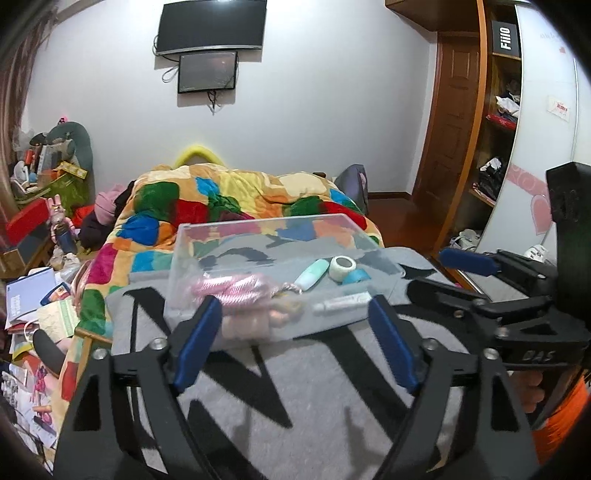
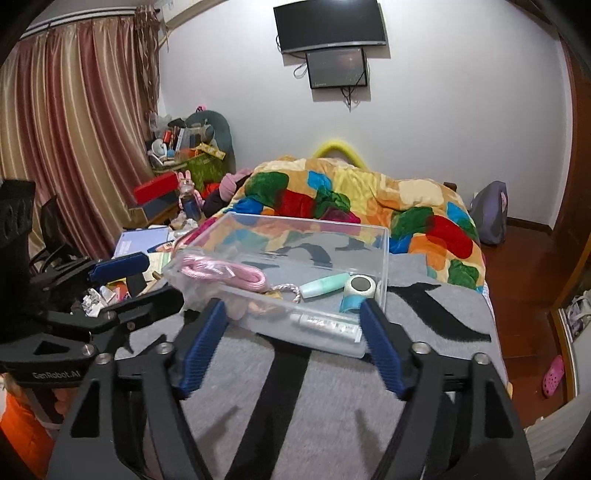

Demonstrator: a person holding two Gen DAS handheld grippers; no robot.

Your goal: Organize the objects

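Note:
A clear plastic box (image 1: 258,225) (image 2: 384,254) sits on a grey blanket with black letters (image 1: 295,387) (image 2: 443,314) on the bed. Inside it lie a pink cord (image 1: 229,288) (image 2: 225,271), a mint green tube (image 1: 313,272) (image 2: 323,286), a white tape roll (image 1: 342,266) (image 2: 360,286), a blue tape roll (image 1: 356,276) (image 2: 349,303) and a white tube (image 1: 341,303) (image 2: 328,326). My left gripper (image 1: 293,306) is open and empty just in front of the box. My right gripper (image 2: 293,306) is open and empty at the box's near edge.
A colourful quilt (image 1: 229,195) (image 2: 351,195) covers the far half of the bed. Books and clutter (image 1: 40,306) (image 2: 147,243) lie left of the bed. A wooden wardrobe (image 1: 495,129) and door stand on the right. Two screens (image 1: 210,26) hang on the wall.

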